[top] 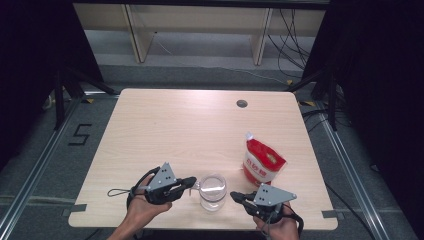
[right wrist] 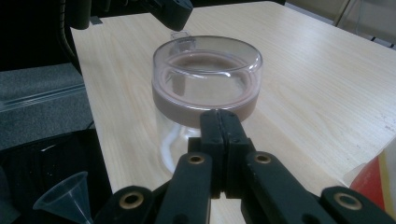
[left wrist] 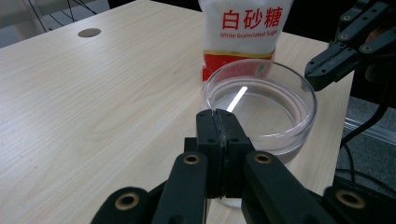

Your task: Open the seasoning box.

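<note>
Wide open tabletop (top: 165, 130) across the far and left stretches, bare wood all the way back to the cable hole (top: 242, 103). Up front it's tight: the glass jar (top: 213, 192) stands between the left gripper (top: 192, 181) and the right gripper (top: 233, 197), each just beside it. The sugar bag (top: 262, 162) stands upright behind and to the right of the jar, with a gap between them. Below the near edge, a small funnel (right wrist: 70, 193) shows.

Pale wooden table (top: 165, 130), grey floor (top: 45, 145), black curtains (top: 380, 75), beige shelving (top: 200, 20)
</note>
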